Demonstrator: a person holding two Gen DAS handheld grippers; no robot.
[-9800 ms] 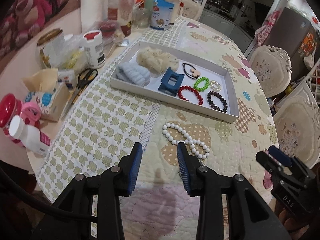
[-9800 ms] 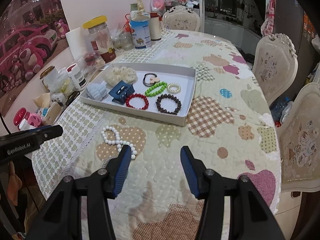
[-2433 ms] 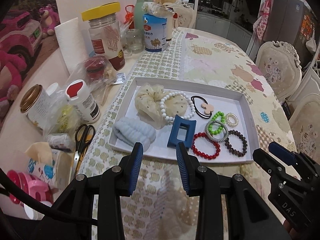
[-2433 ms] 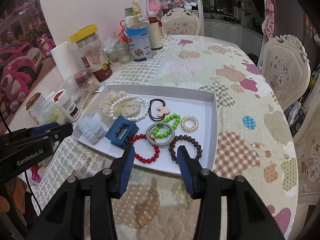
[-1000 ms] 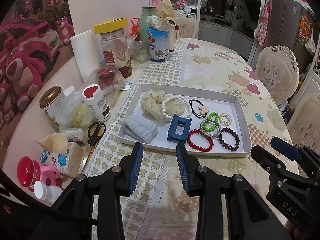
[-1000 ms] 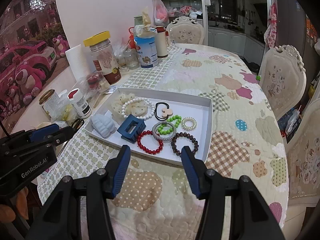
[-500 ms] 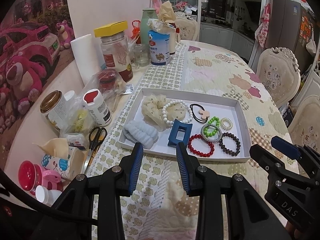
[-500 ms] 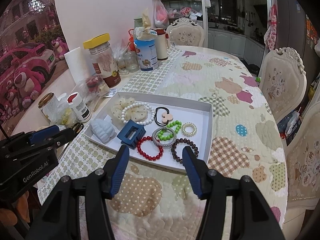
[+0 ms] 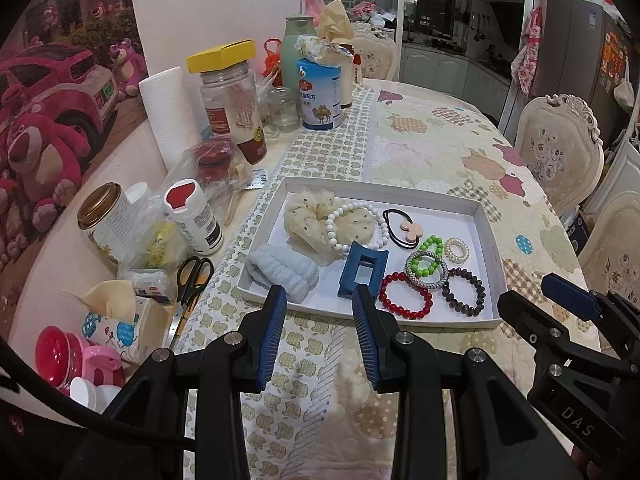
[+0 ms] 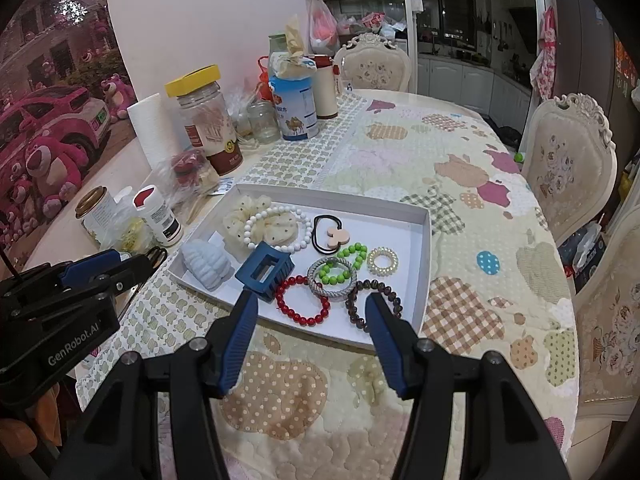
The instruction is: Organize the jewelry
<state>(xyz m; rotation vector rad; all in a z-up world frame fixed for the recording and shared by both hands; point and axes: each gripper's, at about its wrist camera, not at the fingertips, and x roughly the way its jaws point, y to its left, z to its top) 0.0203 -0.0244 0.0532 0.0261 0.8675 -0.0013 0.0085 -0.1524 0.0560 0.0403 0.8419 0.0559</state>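
A white tray (image 9: pixel 486 236) (image 10: pixel 424 264) sits on the quilted table. It holds a white bead necklace (image 9: pixel 356 226) (image 10: pixel 276 226) lying on a cream scrunchie (image 9: pixel 308 216), a blue scrunchie (image 9: pixel 280 266), a blue claw clip (image 9: pixel 362 268) (image 10: pixel 264 266), a red bead bracelet (image 9: pixel 404 300) (image 10: pixel 302 300), a silver bangle (image 10: pixel 332 278), green beads (image 9: pixel 430 254), a dark bead bracelet (image 9: pixel 464 292) and a black hair tie (image 9: pixel 402 228). My left gripper (image 9: pixel 318 298) is open and empty, just short of the tray's near edge. My right gripper (image 10: pixel 308 304) is open and empty, above the near edge.
Jars, a paper towel roll (image 9: pixel 168 112), a milk powder tin (image 9: pixel 320 94), pill bottles, scissors (image 9: pixel 192 276) and a tissue pack (image 9: pixel 116 320) crowd the table's left side. Ornate chairs (image 10: pixel 568 160) stand at the right.
The white necklace that lay loose on the table now lies in the tray, and a silver bangle is there too. Both grippers have drawn back from the tray and risen slightly, still open.
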